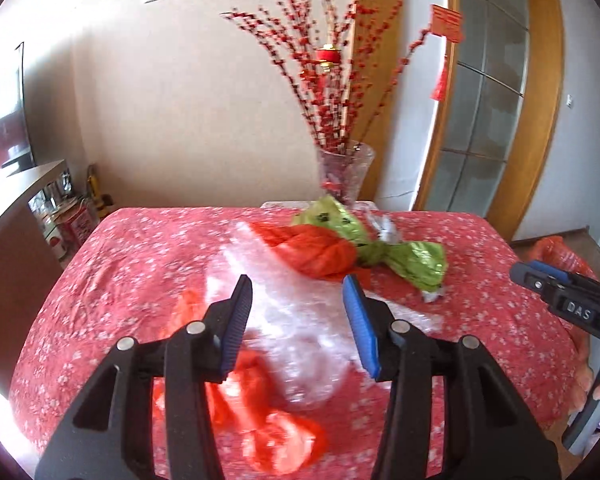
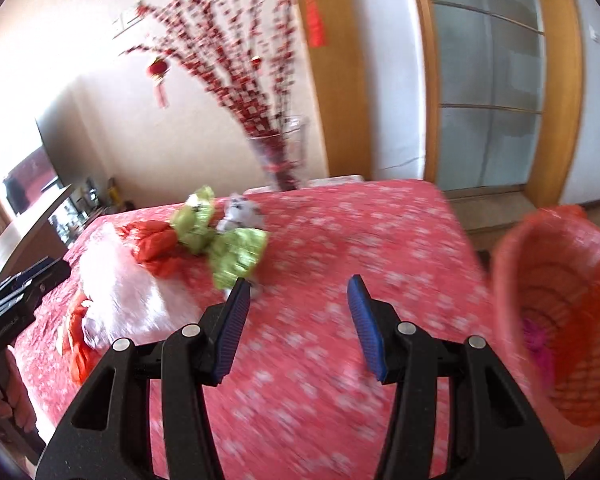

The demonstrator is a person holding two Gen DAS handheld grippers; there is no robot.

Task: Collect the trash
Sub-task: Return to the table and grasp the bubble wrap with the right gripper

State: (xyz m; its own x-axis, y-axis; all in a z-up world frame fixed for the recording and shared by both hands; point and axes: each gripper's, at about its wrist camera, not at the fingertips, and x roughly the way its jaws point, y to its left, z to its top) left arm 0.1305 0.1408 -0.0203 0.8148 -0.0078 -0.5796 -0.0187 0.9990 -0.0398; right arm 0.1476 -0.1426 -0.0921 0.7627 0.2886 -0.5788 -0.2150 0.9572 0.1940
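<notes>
Both tongs, left tongs (image 1: pixel 298 290) and right tongs (image 2: pixel 298 292), apart | red floral tablecloth (image 2: pixel 340 248) | basket (image 2: pixel 556 344) beside table

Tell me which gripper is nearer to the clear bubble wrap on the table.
Left. The left gripper hangs right over the bubble wrap, jaws open around it. The right gripper is off to its right, over bare tablecloth, jaws open and empty.

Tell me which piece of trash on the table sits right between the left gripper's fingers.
The clear bubble wrap: it lies directly ahead of the open left gripper, while the red bag and green wrapper lie farther back.
</notes>
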